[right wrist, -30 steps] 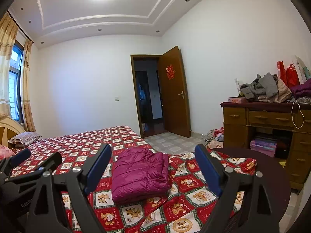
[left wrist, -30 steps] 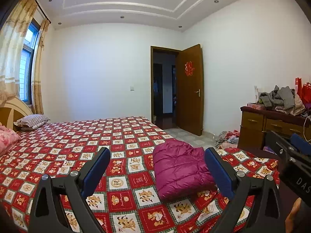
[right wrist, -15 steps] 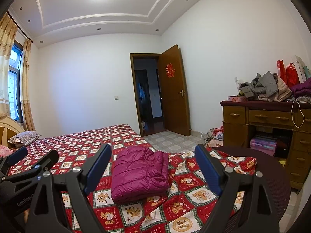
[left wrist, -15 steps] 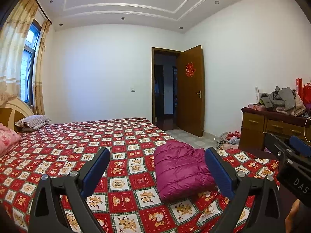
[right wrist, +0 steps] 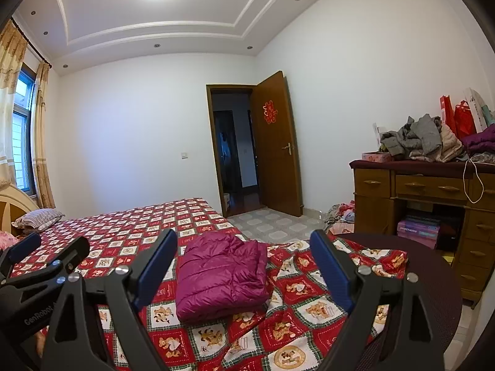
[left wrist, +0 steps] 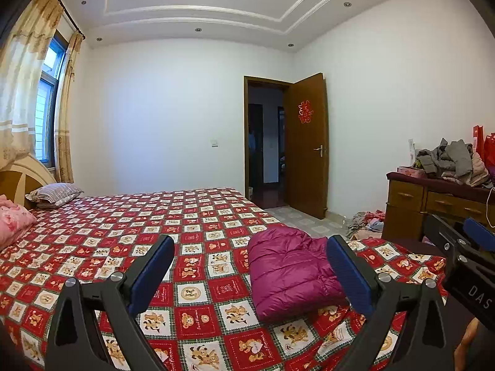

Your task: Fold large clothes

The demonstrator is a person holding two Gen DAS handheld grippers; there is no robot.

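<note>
Left wrist view, left to right: striped pillow at the head edge of the bed; left gripper released, jaws spread wide, hanging above the red checked cover with nothing between them; folded magenta puffer jacket lying flat near the foot corner, close to the door-side edge, partly behind the right-hand finger; right gripper at the frame's right margin. Right wrist view, left to right: left gripper low at the margin; right gripper also released, jaws wide, empty; jacket seen between them, untouched; wooden dresser heaped with clothes.
</note>
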